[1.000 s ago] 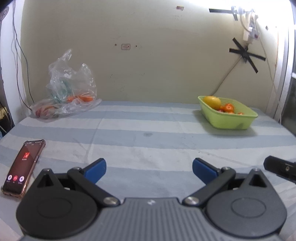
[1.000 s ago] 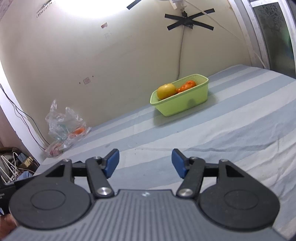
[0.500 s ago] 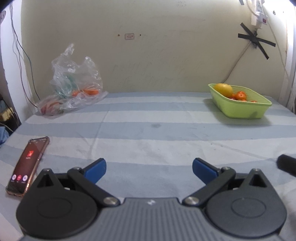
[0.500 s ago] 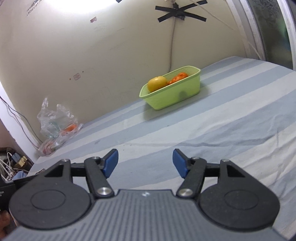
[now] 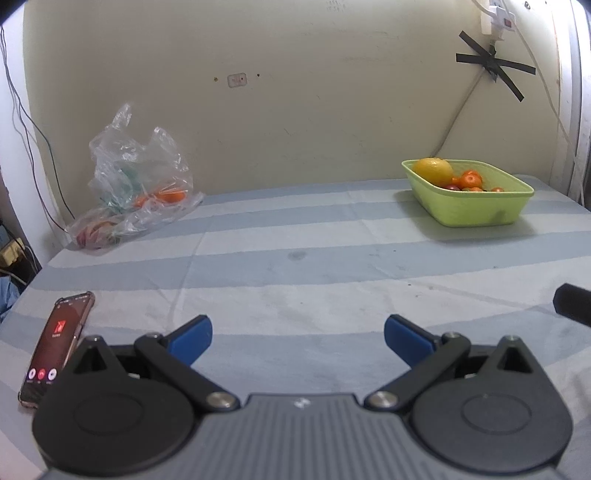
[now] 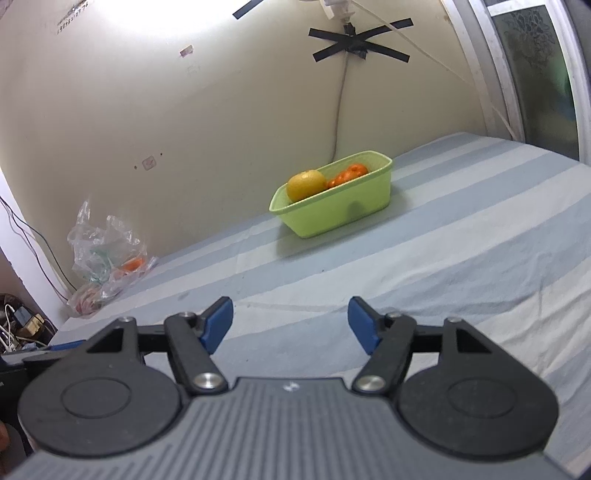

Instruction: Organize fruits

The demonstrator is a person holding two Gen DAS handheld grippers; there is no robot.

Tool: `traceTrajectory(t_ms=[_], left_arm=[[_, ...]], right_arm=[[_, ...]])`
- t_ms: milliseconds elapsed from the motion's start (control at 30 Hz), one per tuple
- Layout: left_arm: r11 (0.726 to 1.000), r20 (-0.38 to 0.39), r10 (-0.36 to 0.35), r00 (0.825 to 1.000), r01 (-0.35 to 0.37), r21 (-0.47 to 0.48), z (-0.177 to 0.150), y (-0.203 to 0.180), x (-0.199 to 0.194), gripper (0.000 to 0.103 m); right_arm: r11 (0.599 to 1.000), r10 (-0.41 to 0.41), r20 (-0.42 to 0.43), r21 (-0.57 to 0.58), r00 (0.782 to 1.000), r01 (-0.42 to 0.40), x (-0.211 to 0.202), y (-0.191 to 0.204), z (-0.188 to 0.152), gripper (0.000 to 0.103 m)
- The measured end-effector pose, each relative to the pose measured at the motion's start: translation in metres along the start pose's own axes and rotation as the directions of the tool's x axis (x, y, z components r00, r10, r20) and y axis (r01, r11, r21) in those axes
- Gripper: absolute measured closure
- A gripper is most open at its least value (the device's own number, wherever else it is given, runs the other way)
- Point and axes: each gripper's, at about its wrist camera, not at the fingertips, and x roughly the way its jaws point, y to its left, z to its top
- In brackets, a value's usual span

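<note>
We see a yellow fruit [image 5: 433,171] and oranges in the green basket [image 5: 476,210]; more seemingly remain in the plastic bag [image 5: 138,192]; both tongs, left [image 5: 297,334] and right [image 6: 290,325], spread, empty

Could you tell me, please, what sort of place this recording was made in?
Most likely a room in a home, not a lab: a striped sheet covers the work surface, a power strip hangs taped to a scuffed wall, and a smartphone lies near a green basket of fruit.
</note>
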Motion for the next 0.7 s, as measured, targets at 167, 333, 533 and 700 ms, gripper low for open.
traceTrajectory(t_ms=[167, 333, 533, 700], left_arm=[[0.999, -0.023, -0.028, 0.999, 0.028, -0.016, 0.001, -0.001, -0.001, 0.000], [0.997, -0.037, -0.072, 0.997, 0.072, -0.007, 0.000, -0.008, -0.005, 0.000], [0.993, -0.045, -0.115, 0.992, 0.114, -0.014, 0.000, -0.014, -0.010, 0.000], [0.991, -0.054, -0.130, 0.990, 0.129, -0.020, -0.002, -0.013, -0.010, 0.000]], right_arm=[[1.000, 0.001, -0.001, 0.012, 1.000, -0.001, -0.001, -0.002, 0.001, 0.032], [1.000, 0.011, 0.012, 0.009, 1.000, -0.011, -0.006, 0.001, 0.005, 0.032], [1.000, 0.000, 0.032, 0.015, 0.999, -0.001, -0.011, 0.000, 0.009, 0.032], [1.000, -0.009, 0.026, 0.021, 1.000, 0.008, -0.009, 0.001, 0.008, 0.032]])
